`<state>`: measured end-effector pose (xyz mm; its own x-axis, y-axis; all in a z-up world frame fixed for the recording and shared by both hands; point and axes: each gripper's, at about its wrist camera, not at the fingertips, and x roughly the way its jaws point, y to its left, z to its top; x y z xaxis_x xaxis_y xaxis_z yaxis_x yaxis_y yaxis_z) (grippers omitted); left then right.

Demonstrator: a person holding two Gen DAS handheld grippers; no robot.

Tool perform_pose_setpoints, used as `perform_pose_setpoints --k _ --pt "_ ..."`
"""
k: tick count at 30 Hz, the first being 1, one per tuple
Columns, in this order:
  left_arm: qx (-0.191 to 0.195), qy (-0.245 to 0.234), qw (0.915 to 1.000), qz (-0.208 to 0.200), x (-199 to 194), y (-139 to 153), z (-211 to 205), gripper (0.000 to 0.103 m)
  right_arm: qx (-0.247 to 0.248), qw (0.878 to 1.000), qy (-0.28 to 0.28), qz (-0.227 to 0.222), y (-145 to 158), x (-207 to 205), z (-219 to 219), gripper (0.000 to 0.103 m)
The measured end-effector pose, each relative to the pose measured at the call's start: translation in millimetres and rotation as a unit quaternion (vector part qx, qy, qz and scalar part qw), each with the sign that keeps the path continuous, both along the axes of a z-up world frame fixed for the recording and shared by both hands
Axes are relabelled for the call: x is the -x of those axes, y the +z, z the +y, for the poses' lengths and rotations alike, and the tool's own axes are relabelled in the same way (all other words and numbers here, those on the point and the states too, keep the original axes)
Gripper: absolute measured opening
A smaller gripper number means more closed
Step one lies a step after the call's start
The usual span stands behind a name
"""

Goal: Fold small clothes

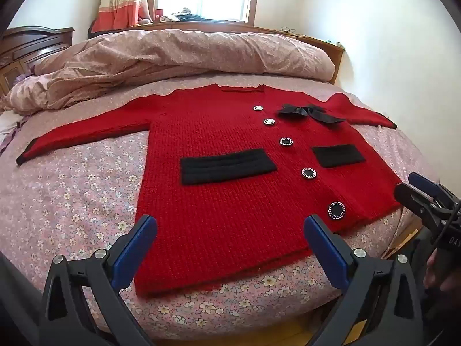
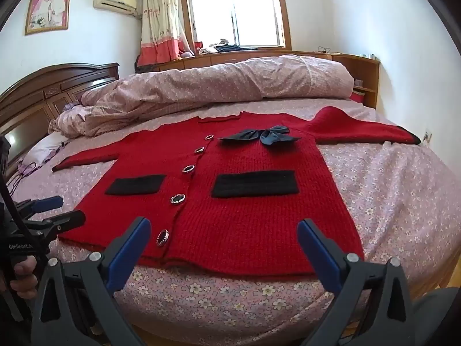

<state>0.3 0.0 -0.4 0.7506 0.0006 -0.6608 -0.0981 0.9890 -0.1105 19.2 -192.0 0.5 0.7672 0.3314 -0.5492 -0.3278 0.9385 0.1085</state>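
Note:
A small red knit cardigan (image 1: pixel 230 196) (image 2: pixel 245 210) lies flat on the bed, front up, sleeves spread to both sides. It has two black pocket patches, a black bow (image 1: pixel 308 112) (image 2: pixel 259 135) at the chest and a row of round buttons. My left gripper (image 1: pixel 230 230) hovers open over the hem's left part, nothing between its blue fingers. My right gripper (image 2: pixel 224 233) hovers open over the hem's right part, also empty. Each gripper shows at the edge of the other's view: the right gripper (image 1: pixel 417 190) and the left gripper (image 2: pixel 60 210).
The cardigan rests on a floral pink bedsheet (image 1: pixel 72 201) (image 2: pixel 403 201). A rolled pink quilt (image 1: pixel 187 54) (image 2: pixel 230 83) lies behind it. A dark wooden headboard (image 2: pixel 43 92) stands at the left, a wooden shelf (image 2: pixel 363 75) and window ledge behind. A hand (image 2: pixel 23 276) holds the left gripper's handle.

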Motion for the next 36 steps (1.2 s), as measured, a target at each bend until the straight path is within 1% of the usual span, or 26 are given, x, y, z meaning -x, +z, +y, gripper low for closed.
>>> perform_pose_setpoints --k 3,4,7,8,9,17,36 --pt "0.002 -0.001 1.0 0.004 -1 -3 0 0.099 -0.009 1.0 -0.009 0.002 0 -2 -1 0.103" --pt "0.003 0.0 1.0 -0.001 0 -6 1 0.099 -0.014 1.0 -0.012 0.003 0 -3 -1 0.103" --pt "-0.002 -0.002 1.0 -0.005 4 -11 -3 0.099 -0.021 1.0 -0.006 0.007 -4 -5 -3 0.103" --pt "-0.001 -0.003 1.0 -0.005 4 -11 -4 0.099 -0.019 1.0 -0.004 0.005 -2 -5 -2 0.103" --pt "0.005 -0.004 1.0 0.0 0 -10 0 0.099 -0.03 1.0 -0.005 0.001 1 -2 -5 0.103" --pt "0.001 -0.007 1.0 0.002 -2 -5 -1 0.099 -0.012 1.0 0.004 0.003 0 -2 1 0.103" --pt "0.002 -0.009 1.0 0.004 -2 -6 -2 0.099 -0.009 1.0 0.007 0.003 -4 -2 6 0.103"
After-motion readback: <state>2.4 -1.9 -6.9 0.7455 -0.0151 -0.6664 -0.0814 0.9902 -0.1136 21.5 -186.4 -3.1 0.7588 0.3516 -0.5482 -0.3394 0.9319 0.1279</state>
